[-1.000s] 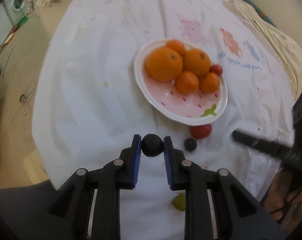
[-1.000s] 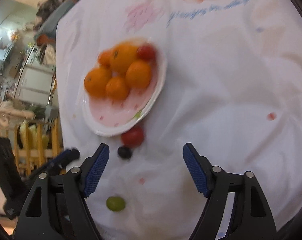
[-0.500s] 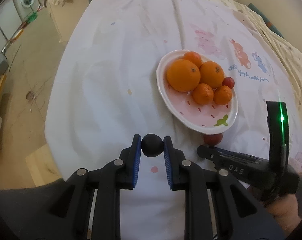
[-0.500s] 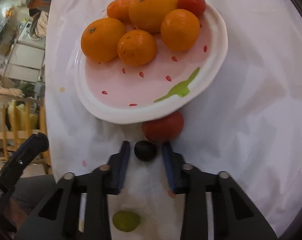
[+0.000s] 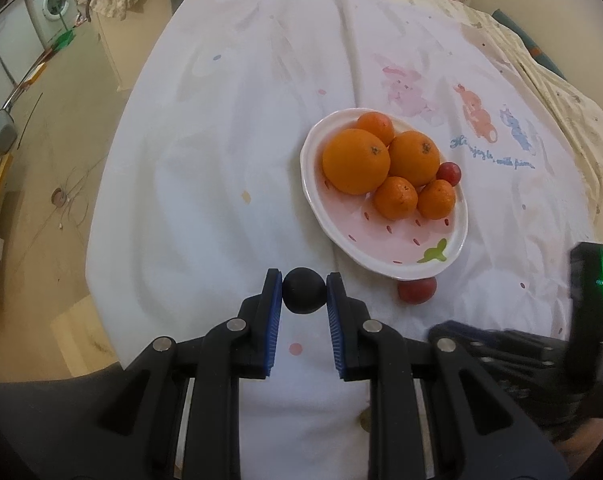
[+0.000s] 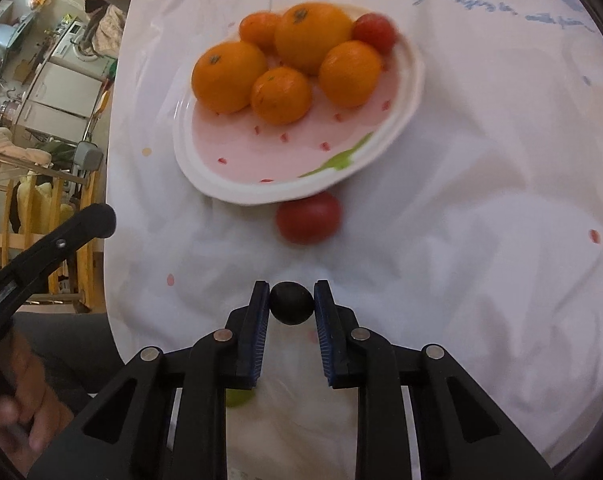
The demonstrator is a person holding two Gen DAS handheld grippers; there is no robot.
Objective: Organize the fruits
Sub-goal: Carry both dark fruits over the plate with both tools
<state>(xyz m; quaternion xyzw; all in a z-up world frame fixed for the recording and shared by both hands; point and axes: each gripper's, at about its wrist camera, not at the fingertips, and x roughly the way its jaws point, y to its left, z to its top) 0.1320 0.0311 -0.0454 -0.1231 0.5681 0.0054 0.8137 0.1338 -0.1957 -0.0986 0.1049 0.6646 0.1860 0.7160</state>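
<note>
A pink-and-white plate [image 5: 445, 258] [image 6: 205, 176] holds several oranges [image 5: 355, 160] [image 6: 229, 76] and a small red fruit [image 5: 448, 171] [image 6: 375, 32]. My left gripper [image 5: 304, 291] is shut on a dark round grape [image 5: 304, 290], held above the cloth near the plate's front left. My right gripper [image 6: 292, 303] is shut on another dark grape [image 6: 292, 303], lifted in front of the plate. A red cherry tomato [image 5: 417, 290] [image 6: 308, 218] lies on the cloth at the plate's near edge. A green grape [image 6: 237, 398] [image 5: 365, 424] lies partly hidden under the fingers.
The table has a white cloth [image 5: 229, 168] with pastel cartoon prints [image 5: 473, 116]. Its left edge drops to the floor [image 5: 41, 152]. The right gripper's body [image 5: 541, 356] shows at lower right in the left view; the left gripper's finger [image 6: 49, 248] at left in the right view.
My right gripper closed on the dark grape beside the tomato and lifted it back from the plate. My left gripper kept its grape and drew back to the left.
</note>
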